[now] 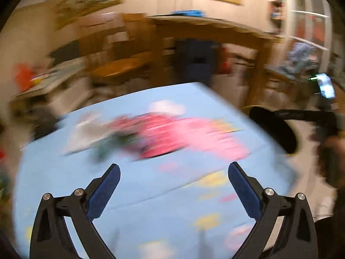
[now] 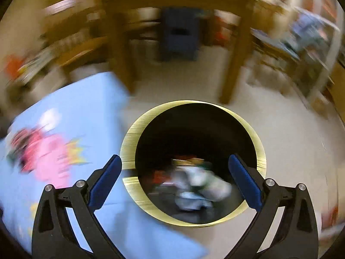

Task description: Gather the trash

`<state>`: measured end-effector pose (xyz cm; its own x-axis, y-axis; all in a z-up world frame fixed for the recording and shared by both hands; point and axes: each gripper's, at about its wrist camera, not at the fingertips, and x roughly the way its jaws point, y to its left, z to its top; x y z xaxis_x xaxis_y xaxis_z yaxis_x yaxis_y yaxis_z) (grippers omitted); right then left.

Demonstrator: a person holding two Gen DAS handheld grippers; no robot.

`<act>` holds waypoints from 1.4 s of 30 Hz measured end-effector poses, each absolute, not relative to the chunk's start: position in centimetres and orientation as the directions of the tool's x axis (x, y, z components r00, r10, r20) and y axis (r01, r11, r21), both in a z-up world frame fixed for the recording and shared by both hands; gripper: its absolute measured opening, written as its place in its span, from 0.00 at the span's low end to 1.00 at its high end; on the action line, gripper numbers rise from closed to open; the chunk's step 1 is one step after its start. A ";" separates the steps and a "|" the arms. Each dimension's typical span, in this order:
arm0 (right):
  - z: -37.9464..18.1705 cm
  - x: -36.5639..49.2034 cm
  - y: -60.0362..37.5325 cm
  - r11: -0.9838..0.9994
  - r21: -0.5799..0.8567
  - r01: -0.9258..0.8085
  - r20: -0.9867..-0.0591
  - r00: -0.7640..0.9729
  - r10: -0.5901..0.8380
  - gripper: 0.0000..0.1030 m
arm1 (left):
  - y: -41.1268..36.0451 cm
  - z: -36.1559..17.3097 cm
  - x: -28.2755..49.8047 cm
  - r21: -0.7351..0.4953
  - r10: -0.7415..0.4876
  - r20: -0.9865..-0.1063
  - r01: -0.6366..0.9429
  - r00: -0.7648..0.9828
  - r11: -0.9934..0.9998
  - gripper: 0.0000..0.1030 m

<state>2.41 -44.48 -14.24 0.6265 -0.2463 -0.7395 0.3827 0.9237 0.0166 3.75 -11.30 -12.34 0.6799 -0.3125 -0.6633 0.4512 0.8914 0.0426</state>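
- Left tongs spread wide, nothing held; blue-clothed bench seen below them.
- Blurred pink wrapper lies on the bench just ahead of the left tongs.
- Right tongs spread wide, empty, held over the black trash bin; crumpled trash seen inside, between the jaws.

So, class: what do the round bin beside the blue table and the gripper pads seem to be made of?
Bin: the yellowish rim looks like smooth plastic or metal, the black inside perhaps a liner; blur leaves both open. Pads: blue, matte, finely textured, probably rubber or foam.
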 end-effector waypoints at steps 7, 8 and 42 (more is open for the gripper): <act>-13.8 6.4 -26.5 0.976 -0.008 -0.216 -0.723 0.676 0.144 0.50 | 0.7 -12.5 7.0 0.169 -0.001 -0.637 0.141 0.770 0.976 0.94; -14.2 7.2 -24.8 0.968 -0.034 -0.250 -0.741 0.656 0.143 0.49 | 1.8 -12.3 6.8 0.158 -0.007 -0.625 0.135 0.780 0.978 0.94; -17.6 19.9 -21.3 0.981 0.183 0.059 -0.907 0.396 0.145 0.57 | 5.9 -12.6 6.9 -0.067 -0.190 -0.627 0.191 0.756 0.979 0.94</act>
